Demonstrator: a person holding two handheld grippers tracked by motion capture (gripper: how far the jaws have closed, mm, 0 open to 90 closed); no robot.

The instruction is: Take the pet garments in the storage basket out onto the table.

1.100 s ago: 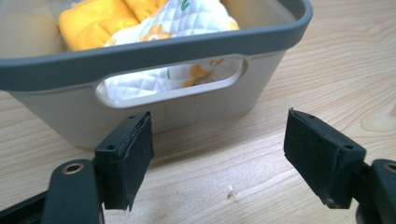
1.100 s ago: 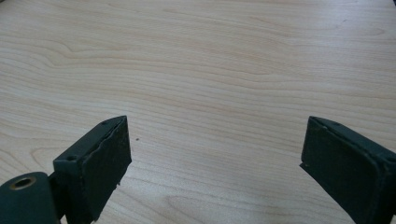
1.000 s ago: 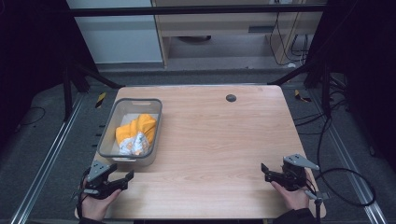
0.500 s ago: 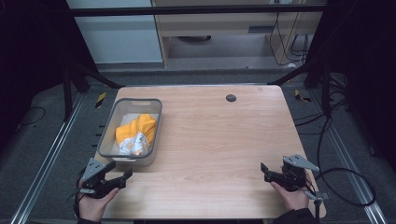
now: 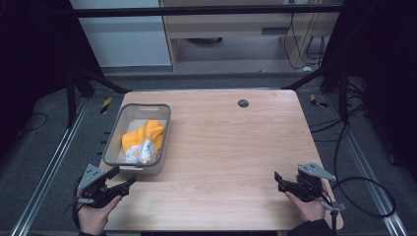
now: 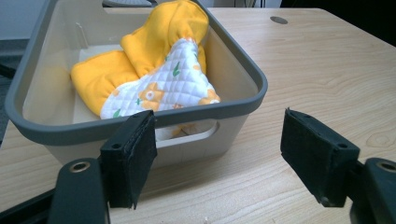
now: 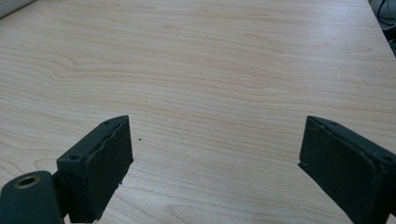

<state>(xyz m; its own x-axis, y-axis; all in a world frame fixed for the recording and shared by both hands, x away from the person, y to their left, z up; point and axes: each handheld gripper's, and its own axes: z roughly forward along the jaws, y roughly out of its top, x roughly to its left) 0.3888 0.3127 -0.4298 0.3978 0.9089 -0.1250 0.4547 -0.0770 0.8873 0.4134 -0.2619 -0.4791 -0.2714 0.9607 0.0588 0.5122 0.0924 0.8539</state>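
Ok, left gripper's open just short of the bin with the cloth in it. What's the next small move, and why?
Probably ease the left gripper forward and up over the grey bin's near rim, toward the yellow quilted cloth. Its jaws stand wide open and empty, level with the bin's near wall, so going straight ahead would likely just hit the wall. The right gripper sits open over bare table.

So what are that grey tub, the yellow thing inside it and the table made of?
The tub looks like moulded plastic: a smooth matte grey rim, paler walls and a cut-out handle. The yellow thing seems to be padded fabric; its white floral side shows quilted stitching. The table looks like wood or a wood-grain laminate, pale with a dull finish; which one I cannot tell.
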